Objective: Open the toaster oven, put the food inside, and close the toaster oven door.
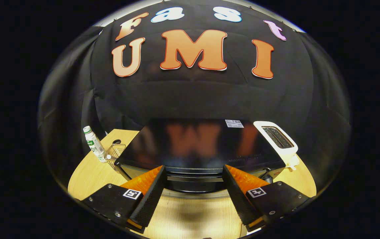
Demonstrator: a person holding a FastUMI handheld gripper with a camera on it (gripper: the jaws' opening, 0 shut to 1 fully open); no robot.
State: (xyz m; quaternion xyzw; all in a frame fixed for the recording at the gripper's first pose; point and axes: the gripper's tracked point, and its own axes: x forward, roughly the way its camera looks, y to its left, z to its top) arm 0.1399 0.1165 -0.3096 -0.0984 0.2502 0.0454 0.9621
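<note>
Hovering above the wooden table (pixel 90 172), the gripper (pixel 194 172) has its fingers spread wide, holding nothing | toaster oven (pixel 196 146), black with a glossy top, sits just ahead of the fingertips | white pop-up toaster (pixel 277 137) beside its right | bottle (pixel 94 143) and wire basket (pixel 115 153) to its left

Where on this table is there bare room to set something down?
Bare wood lies in front of the oven, under the open gripper, and left of the oven before the bottle. It's crowded around the bottle and wire basket, and by the toaster.
</note>
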